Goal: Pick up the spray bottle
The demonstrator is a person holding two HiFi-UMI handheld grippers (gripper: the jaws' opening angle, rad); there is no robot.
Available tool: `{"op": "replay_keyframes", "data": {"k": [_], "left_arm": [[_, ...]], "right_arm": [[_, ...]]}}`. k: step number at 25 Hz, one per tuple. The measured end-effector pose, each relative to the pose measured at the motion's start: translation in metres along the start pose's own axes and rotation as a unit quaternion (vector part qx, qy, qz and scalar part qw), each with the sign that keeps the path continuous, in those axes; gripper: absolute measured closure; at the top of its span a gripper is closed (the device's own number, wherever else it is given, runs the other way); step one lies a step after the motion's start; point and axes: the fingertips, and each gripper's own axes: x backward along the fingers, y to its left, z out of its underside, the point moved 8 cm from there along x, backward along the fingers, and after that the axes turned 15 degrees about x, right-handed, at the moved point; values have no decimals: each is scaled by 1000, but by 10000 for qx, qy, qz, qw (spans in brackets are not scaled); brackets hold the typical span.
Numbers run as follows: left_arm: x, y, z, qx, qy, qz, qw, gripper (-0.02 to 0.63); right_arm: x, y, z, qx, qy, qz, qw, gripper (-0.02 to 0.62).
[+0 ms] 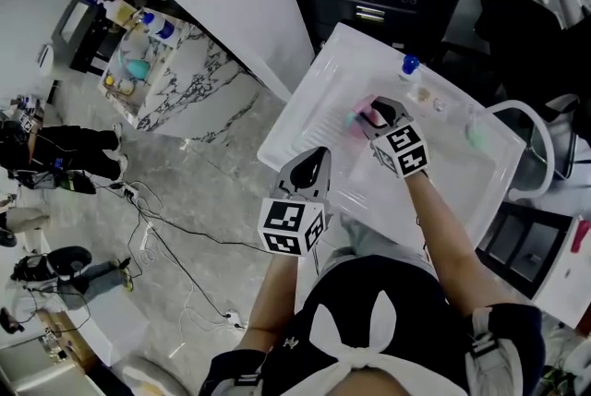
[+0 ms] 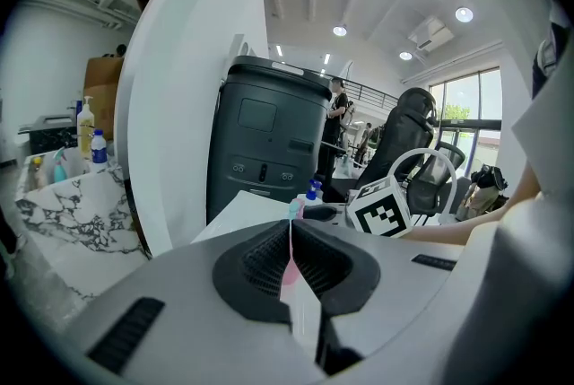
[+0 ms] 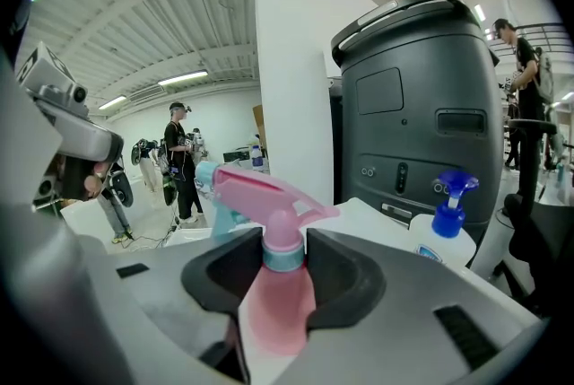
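A pink spray bottle [image 3: 280, 284] with a pink trigger head and a teal nozzle stands upright between the pads of my right gripper [image 3: 285, 262], which is shut on it just below its collar. The head view shows this same spray bottle [image 1: 360, 119] over the middle of the white table [image 1: 314, 99], in my right gripper [image 1: 374, 117]. Back at the table's near edge, my left gripper [image 1: 314, 165] is shut with nothing in it. In the left gripper view its pads [image 2: 269, 258] meet, and the right gripper's marker cube [image 2: 384, 208] shows beyond them.
A white bottle with a blue pump top [image 3: 453, 222] stands on the table's far side [image 1: 409, 66]. Behind the table is a dark grey cabinet [image 3: 421, 96]. To the left, a marble counter [image 1: 185, 80] holds bottles. Cables lie on the floor [image 1: 157, 237]. A white chair [image 1: 540, 140] is at the right.
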Motion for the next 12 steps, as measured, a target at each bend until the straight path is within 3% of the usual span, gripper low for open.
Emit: {"op": "replay_keyframes", "data": {"k": [12], "left_arm": [[8, -9, -4, -110, -202, -22, 9997, 574]], "right_arm": [[21, 7, -17, 86, -318, 16, 9995, 442]]}}
